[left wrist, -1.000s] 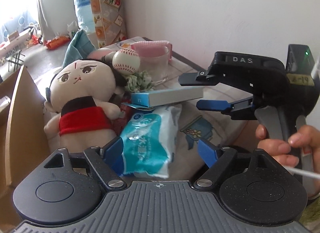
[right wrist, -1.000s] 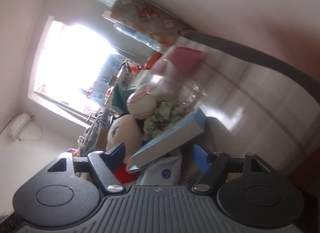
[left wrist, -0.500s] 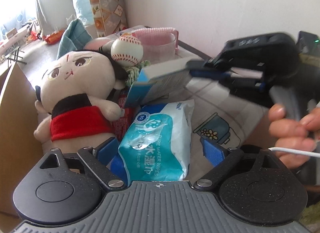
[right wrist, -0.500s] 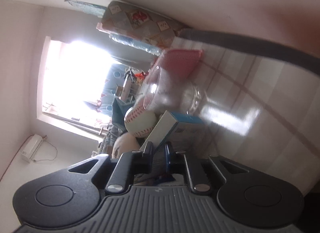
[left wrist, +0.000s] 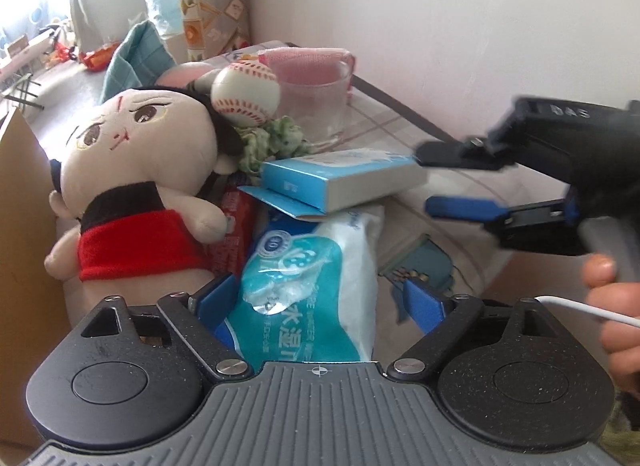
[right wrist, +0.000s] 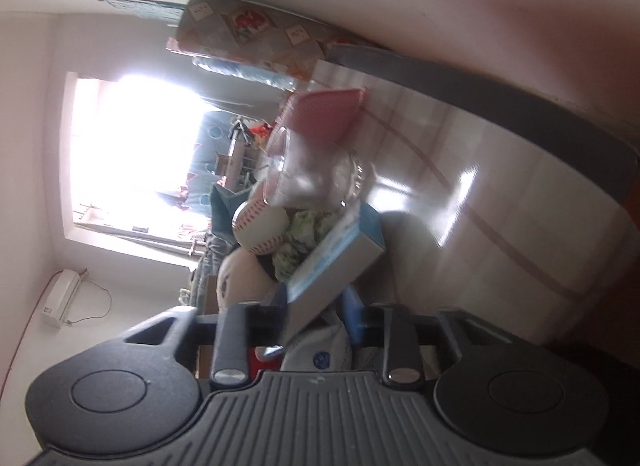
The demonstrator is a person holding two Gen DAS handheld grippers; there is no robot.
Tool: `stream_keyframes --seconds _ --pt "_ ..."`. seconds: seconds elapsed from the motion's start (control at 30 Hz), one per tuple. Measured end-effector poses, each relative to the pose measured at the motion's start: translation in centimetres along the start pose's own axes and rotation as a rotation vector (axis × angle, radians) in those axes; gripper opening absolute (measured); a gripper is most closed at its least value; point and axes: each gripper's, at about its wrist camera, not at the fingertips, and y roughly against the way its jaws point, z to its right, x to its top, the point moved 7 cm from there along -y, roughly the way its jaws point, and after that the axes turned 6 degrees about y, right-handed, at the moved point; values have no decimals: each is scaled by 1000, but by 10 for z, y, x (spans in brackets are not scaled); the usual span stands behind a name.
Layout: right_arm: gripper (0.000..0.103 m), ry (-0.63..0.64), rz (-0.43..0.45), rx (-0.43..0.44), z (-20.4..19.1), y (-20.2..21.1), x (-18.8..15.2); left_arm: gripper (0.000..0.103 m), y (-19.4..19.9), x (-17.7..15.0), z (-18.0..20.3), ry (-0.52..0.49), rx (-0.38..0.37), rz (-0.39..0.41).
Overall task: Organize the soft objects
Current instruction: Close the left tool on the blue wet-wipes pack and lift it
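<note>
Checked tablecloth [left wrist: 404, 133] against a white wall. Wet wipes pack [left wrist: 308, 286] lies between the left gripper [left wrist: 320, 298] fingers, pads clear of it, jaws closing. Blue box [left wrist: 340, 181] rests on the pack; right gripper [left wrist: 428, 181] at its end, jaws opening, pads off. Plush doll [left wrist: 136, 169], baseball [left wrist: 245, 94], glass cup [left wrist: 316, 105] behind.

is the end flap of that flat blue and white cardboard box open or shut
Open. In the left wrist view the flat blue and white cardboard box lies level on the pile, its blue end flap folded out below its near end.
</note>
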Motion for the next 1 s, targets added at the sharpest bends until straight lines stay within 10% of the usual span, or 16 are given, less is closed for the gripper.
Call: stream_keyframes --seconds 0.6,1.0 --pt "85 18 -39 -22 -28 -39 5 86 -16 9 -12 83 -23 -46" --pt "31 -103 -45 -13 1 -51 12 77 -19 9 -13 82 -42 -28"
